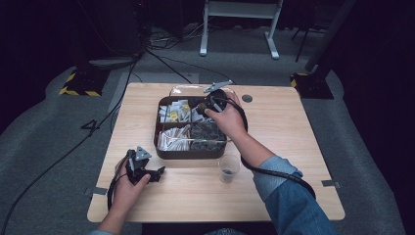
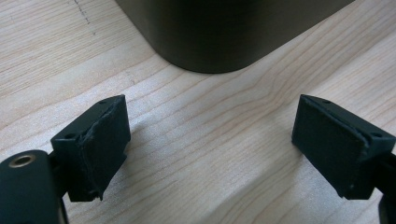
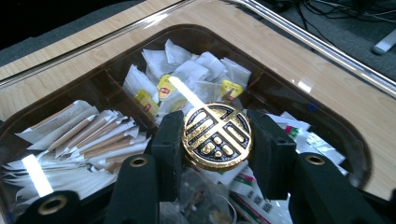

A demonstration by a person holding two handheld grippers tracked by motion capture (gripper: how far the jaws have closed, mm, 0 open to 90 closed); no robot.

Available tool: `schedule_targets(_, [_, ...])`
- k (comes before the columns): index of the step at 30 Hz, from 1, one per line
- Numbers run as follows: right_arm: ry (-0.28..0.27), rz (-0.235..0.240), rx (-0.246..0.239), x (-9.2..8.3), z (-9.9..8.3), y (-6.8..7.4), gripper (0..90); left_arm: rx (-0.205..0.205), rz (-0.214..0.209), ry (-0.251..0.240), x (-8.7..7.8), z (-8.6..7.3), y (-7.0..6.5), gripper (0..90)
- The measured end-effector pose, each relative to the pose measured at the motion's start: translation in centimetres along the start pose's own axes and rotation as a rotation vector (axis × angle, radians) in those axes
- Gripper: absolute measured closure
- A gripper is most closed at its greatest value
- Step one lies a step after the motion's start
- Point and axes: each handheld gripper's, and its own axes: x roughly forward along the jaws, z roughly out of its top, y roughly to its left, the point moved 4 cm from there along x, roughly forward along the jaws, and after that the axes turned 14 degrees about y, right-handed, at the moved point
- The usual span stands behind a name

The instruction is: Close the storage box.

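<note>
Gripping the lid's gold knob (image 3: 217,135), right fingers (image 3: 217,140) hover over the sachet-filled box (image 1: 161,152); left fingers (image 2: 210,149) gape.

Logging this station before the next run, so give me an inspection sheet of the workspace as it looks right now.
Surface: light wooden table, bare near the front edge.
Job's things: dark compartment box of sachets under a clear lid; its gold and black knob.
Clutter: clear cup beside the box.
Grippers: right hand-held gripper shut on the knob; left hand-held gripper open over bare wood.
Cables: black cable along the right forearm; more on the floor.
Surroundings: grey carpet, white stand legs.
</note>
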Motion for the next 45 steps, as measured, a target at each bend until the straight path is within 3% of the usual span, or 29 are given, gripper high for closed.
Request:
schedule_targets(15, [0.055,0.038,-0.036,3.4,0.4,2.0,58.7,0.000,0.000,0.000,0.0,0.0,0.0,11.9])
schedule_targets(45, [0.115,0.032,-0.060,5.6,-0.2,2.6,58.7,0.000,0.001,-0.001,0.0,0.0,0.0,11.9])
